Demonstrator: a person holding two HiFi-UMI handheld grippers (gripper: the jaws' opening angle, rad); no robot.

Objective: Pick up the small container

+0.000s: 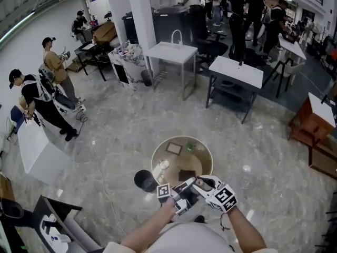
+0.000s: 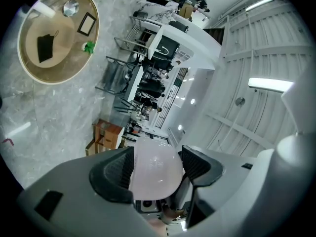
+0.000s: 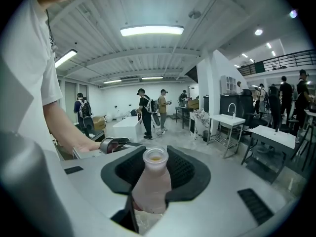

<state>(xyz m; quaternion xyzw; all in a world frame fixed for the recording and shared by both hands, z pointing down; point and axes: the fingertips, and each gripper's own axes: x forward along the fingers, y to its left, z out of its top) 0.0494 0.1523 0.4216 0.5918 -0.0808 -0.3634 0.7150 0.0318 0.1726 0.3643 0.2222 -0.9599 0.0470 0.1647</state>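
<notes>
Left fingers (image 2: pixel 111 174): clamped on a smooth white round thing (image 2: pixel 155 169), one pad on each side. I could not tell what it was.
Right fingers (image 3: pixel 185 172): clamped on the neck of a small pale bottle (image 3: pixel 153 181).
Bottle: its mouth was open and pointed away from the right gripper's camera. Its fat end sat back between the fingers.
Where: both things were held up in the air, close together in front of the person, by the near edge of the round counter (image 1: pixel 209 157).
Counter: it held a dark pouch (image 2: pixel 46 47), a small frame (image 2: pixel 87 23), a green thing (image 2: pixel 89 46) and a shiny round thing (image 2: pixel 71 7).
Floor (image 1: pixel 121 136): grey and shiny. A black round thing (image 1: pixel 143 179) stood just beside the counter.
</notes>
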